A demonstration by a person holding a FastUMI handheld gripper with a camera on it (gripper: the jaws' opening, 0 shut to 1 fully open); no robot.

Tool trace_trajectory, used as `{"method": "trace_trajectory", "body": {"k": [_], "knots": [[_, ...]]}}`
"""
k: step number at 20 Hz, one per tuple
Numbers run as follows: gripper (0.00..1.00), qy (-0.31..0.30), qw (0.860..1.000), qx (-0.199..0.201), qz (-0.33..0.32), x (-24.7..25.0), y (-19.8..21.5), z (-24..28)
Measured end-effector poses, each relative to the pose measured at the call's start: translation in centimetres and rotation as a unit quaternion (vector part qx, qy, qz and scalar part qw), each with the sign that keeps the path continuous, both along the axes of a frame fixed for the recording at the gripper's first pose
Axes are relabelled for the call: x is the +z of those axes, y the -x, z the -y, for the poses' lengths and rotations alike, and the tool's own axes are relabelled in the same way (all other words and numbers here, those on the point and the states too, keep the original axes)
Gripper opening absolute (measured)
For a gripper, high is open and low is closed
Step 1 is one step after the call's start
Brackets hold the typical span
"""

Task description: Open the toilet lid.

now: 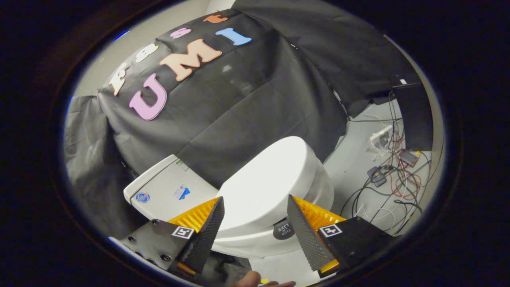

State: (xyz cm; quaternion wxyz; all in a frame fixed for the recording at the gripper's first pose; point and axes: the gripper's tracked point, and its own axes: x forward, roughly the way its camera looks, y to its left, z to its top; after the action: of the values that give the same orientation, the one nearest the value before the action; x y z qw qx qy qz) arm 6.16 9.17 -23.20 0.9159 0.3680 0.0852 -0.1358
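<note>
Jaws (255, 227) stand wide apart, holding nothing. Just ahead, between and beyond them, the lid (263, 183) lies closed on the toilet (322, 191), its tank (167, 187) to the left. Lid looks stiff, smooth, likely slippery and fairly light; its front edge seems the best hold. Cables (394, 179) litter the floor (350, 159) beyond.

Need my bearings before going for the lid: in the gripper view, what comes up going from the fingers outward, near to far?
Open gripper, fingers apart and touching nothing → closed white plastic toilet lid just ahead between them → white cistern beside it → black cloth booth wall behind.
</note>
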Motion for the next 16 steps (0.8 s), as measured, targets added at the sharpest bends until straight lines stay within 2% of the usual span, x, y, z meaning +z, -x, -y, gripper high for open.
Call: {"method": "trace_trajectory", "body": {"k": [10,16], "knots": [[0.97,-0.115,0.992,-0.054,0.019,-3.6,1.1,0.8],[0.96,-0.168,0.984,-0.051,0.032,-4.5,0.5,0.1]]}}
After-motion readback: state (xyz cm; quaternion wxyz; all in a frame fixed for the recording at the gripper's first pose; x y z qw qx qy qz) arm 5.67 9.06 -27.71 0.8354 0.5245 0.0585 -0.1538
